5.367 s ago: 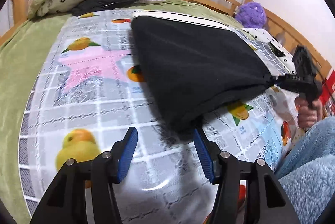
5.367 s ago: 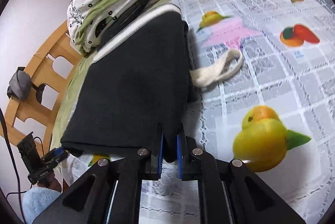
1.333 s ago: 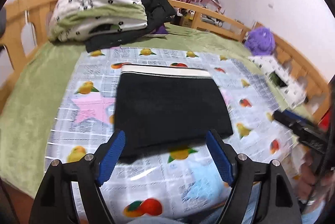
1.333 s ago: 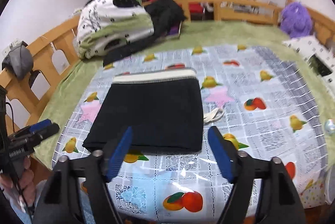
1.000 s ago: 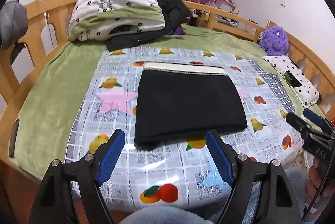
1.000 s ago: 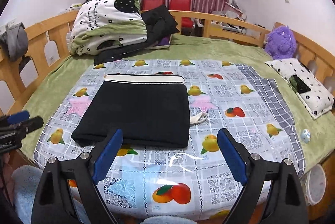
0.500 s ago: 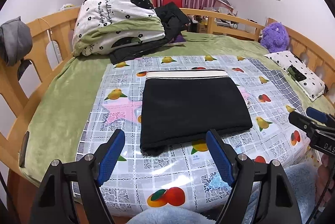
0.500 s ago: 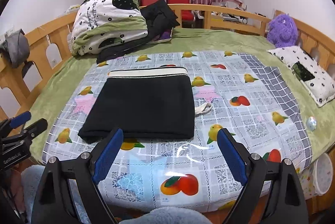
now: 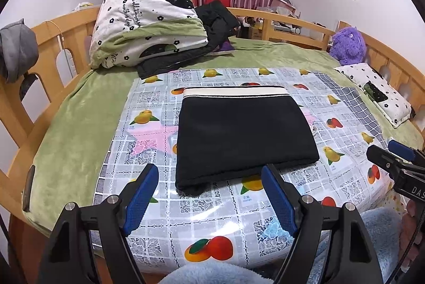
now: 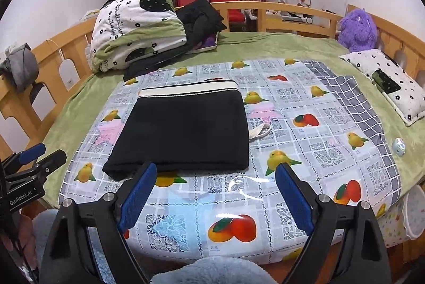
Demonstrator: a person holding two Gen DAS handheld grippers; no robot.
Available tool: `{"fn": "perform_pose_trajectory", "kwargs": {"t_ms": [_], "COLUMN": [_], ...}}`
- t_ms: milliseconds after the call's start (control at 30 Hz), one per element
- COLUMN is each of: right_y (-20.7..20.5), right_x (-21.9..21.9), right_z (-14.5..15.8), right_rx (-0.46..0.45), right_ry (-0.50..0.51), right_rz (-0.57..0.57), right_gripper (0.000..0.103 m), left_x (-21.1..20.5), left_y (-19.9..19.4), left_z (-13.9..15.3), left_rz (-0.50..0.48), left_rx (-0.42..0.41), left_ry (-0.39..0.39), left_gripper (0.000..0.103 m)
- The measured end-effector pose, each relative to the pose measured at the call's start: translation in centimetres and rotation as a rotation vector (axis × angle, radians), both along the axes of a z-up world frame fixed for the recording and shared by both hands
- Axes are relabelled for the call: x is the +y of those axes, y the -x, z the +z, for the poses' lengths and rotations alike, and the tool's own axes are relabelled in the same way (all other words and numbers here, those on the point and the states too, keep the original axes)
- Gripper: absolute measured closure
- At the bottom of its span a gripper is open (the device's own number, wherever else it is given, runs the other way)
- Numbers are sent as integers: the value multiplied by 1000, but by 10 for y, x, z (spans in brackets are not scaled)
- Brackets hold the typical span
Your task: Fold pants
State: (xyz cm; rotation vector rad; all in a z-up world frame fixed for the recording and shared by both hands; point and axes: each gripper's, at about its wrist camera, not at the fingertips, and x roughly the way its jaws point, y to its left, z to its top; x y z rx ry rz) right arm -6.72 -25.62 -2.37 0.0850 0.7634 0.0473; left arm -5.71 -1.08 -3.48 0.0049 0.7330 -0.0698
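Left wrist view: the pants (image 9: pixel 243 136) lie folded into a neat black rectangle on the fruit-print sheet (image 9: pixel 231 215) spread over the bed (image 9: pixel 71 140), cream waistband at 12 o'clock, probably so the thick fold faces the person. The left gripper (image 9: pixel 209 199) hangs at 6 o'clock, fingers spread wide with nothing between them. The right gripper (image 10: pixel 213 197) is likewise wide apart and empty, clear of the cloth, which suggests folding is finished. A drawstring loop (image 10: pixel 260 131) pokes out at 3 o'clock.
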Motion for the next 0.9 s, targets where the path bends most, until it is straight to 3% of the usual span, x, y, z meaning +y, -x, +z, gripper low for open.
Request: {"fn": "perform_pose_trajectory", "kwargs": {"t_ms": [900], "right_y": [-2], "right_x": [0], "right_z": [-1], "right_rx": [3], "right_ry": [3], "right_rz": [-4], "right_gripper": [13], "left_x": [0], "left_y": [1], "left_z": [-1], "left_rz": [8], "left_rx": [6], "left_ry": [6], "left_gripper": [24]}}
